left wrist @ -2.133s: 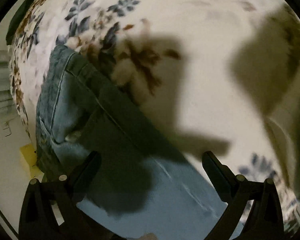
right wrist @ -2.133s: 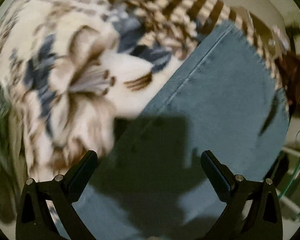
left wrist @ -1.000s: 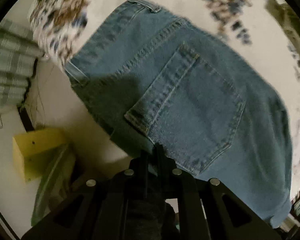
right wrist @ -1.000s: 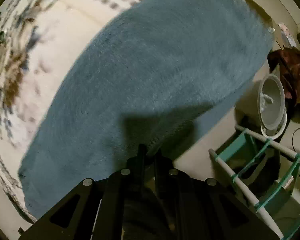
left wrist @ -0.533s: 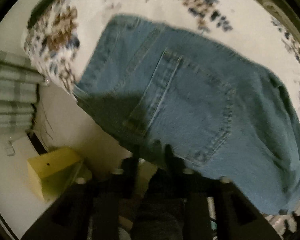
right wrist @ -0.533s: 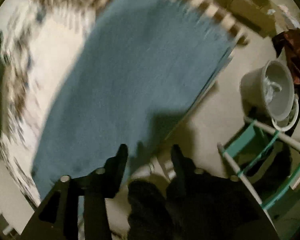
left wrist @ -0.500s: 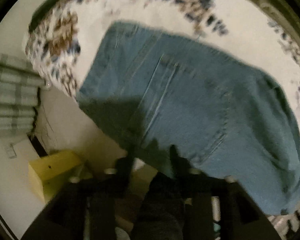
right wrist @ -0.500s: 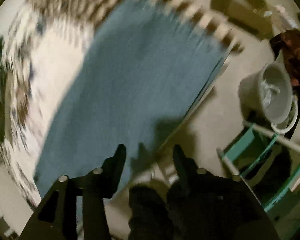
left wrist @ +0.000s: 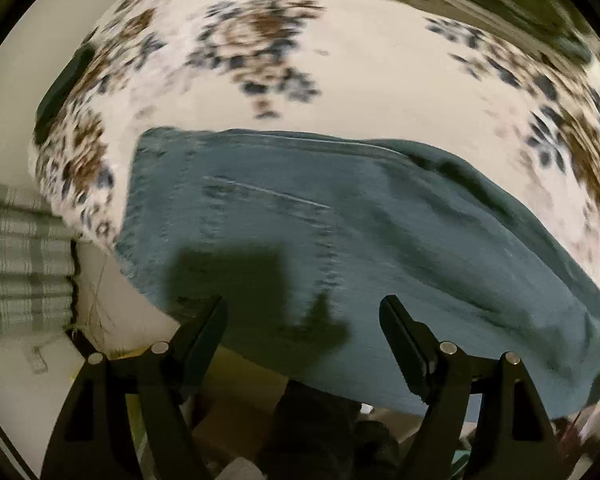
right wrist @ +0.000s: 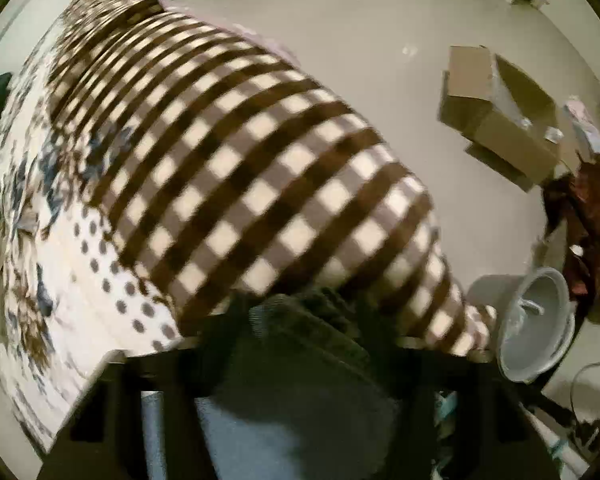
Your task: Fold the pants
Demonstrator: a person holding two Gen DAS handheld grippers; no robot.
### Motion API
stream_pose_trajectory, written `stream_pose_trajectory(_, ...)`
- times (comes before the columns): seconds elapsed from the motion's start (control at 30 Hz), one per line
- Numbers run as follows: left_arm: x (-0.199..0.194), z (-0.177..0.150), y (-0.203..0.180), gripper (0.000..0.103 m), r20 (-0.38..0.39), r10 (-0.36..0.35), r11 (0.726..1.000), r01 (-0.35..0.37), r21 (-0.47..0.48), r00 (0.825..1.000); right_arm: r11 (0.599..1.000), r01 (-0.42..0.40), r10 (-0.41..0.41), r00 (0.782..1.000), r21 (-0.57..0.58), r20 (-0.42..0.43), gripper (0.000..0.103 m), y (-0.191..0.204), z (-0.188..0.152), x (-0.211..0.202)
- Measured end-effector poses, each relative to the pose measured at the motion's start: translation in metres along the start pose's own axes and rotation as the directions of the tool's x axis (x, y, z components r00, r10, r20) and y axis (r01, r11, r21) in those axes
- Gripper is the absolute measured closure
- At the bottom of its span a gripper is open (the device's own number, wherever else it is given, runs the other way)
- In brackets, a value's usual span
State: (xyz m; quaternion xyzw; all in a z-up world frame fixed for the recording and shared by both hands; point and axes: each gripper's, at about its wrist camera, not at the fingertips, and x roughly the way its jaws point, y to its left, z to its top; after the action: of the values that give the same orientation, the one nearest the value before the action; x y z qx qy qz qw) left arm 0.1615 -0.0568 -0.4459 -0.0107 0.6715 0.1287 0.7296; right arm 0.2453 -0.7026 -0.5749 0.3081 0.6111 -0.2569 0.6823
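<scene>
Left gripper (left wrist: 302, 320) spread wide over jeans (left wrist: 340, 240), right gripper (right wrist: 300, 320) blurred, opening unclear

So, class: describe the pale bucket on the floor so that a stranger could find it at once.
Start from the bed with the brown checked blanket in the right wrist view. On the floor past its lower right corner lies the pale grey bucket, tipped towards the camera so its inside shows. It is round, unlike the brown cardboard boxes further off.
</scene>
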Motion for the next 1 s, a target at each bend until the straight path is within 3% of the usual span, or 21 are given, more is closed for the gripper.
stream_pose_trajectory(0.03, -0.001, -0.001, -0.008, 0.026, 0.001, -0.005, 1.000, 0.005, 0.018, 1.000, 0.999, 0.025, -0.025, 1.000, -0.026, 0.016, 0.082, 0.006, 0.003, -0.003)
stream_pose_trajectory(0.13, -0.004, -0.004, -0.031, 0.026, 0.009, -0.023, 0.997, 0.022, 0.070, 1.000, 0.995, 0.066, -0.058, 0.992, -0.074, 0.108, 0.084, 0.012, -0.015, -0.025)
stream_pose_trajectory(0.3, -0.007, -0.010, -0.067, 0.026, 0.028, -0.048, 0.987, 0.043, 0.156, 0.998, 1.000, 0.001, 0.000, 0.970, -0.006, 0.242, 0.084, -0.013, -0.047, -0.077)
stream_pose_trajectory(0.4, -0.004, -0.011, -0.084, 0.026, 0.036, -0.054, 0.980, 0.047, 0.193, 0.998, 1.000, -0.003, 0.003, 0.961, 0.000, 0.275, 0.084, -0.012, -0.050, -0.095)
stream_pose_trajectory(0.67, 0.013, -0.001, -0.125, 0.026, 0.072, -0.058, 0.956, 0.035, 0.292, 0.996, 0.998, 0.028, -0.041, 0.960, 0.051, 0.275, 0.084, -0.011, -0.042, -0.064)
stream_pose_trajectory(0.73, 0.022, 0.004, -0.136, 0.026, 0.063, -0.059, 0.947, 0.036, 0.320, 0.996, 0.999, 0.037, -0.042, 0.971, 0.026, 0.235, 0.084, -0.007, -0.037, -0.045)
stream_pose_trajectory(0.8, 0.032, 0.009, -0.144, 0.026, 0.060, -0.057, 0.942, 0.033, 0.335, 0.997, 0.995, 0.096, -0.092, 0.983, -0.018, 0.159, 0.074, -0.006, -0.032, -0.024)
stream_pose_trajectory(0.83, 0.038, 0.012, -0.148, 0.026, 0.057, -0.057, 0.938, 0.034, 0.344, 0.997, 0.995, 0.100, -0.097, 0.989, -0.020, 0.110, 0.049, -0.010, -0.031, -0.016)
stream_pose_trajectory(0.87, 0.044, 0.014, -0.151, 0.026, 0.056, -0.053, 0.936, 0.030, 0.350, 0.997, 0.997, 0.076, -0.076, 0.995, 0.001, 0.071, 0.041, -0.019, -0.033, -0.013)
stream_pose_trajectory(1.0, 0.072, 0.025, -0.153, 0.020, 0.018, -0.043, 0.940, 0.034, 0.341, 0.999, 0.990, -0.018, 0.009, 0.998, 0.142, 0.062, 0.041, -0.062, -0.060, -0.028)
